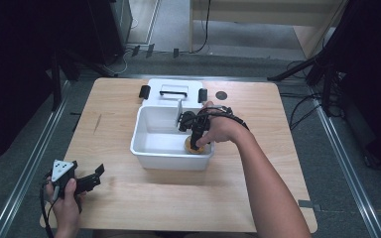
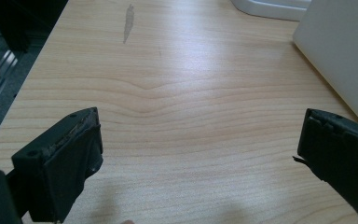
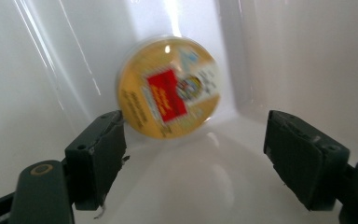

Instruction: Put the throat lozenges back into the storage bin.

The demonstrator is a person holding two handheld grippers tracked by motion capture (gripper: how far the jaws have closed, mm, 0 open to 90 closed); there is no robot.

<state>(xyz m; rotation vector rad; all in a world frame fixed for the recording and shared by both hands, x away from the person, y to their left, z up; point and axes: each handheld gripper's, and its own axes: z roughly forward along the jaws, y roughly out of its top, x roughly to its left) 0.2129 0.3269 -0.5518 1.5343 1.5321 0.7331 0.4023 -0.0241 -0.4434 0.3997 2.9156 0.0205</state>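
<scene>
Nearest the camera, the left gripper (image 1: 90, 179) rests low over the wooden desk (image 1: 178, 198), jaws wide apart and empty. Inside the white bin (image 1: 151, 157), the right gripper (image 3: 193, 154) points down, jaws spread wide, holding nothing; a round yellow tin (image 3: 168, 87) lies just beyond them in the bin's corner.

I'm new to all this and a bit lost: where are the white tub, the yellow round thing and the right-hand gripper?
White tub (image 1: 171, 159): high view, its front wall.
Yellow round container (image 3: 168, 87): right gripper view, its labelled lid.
Right gripper (image 3: 196, 158): right gripper view, midway between its open jaws.
</scene>
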